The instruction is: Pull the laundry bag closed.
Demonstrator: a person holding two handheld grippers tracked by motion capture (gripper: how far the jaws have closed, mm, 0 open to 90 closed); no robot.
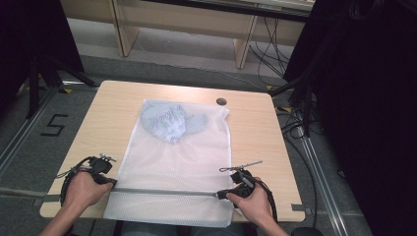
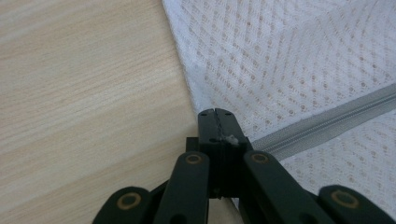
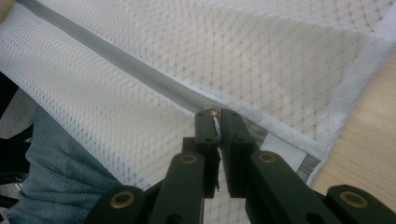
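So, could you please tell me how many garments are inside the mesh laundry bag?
1: a light blue garment bunched at the far end of the white mesh laundry bag, away from the grey zipper. More could be hidden beneath it.

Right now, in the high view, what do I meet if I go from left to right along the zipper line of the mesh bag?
Left hand → left gripper, shut on the mesh bag's edge → grey zipper → right gripper, shut on the zipper pull → right hand.
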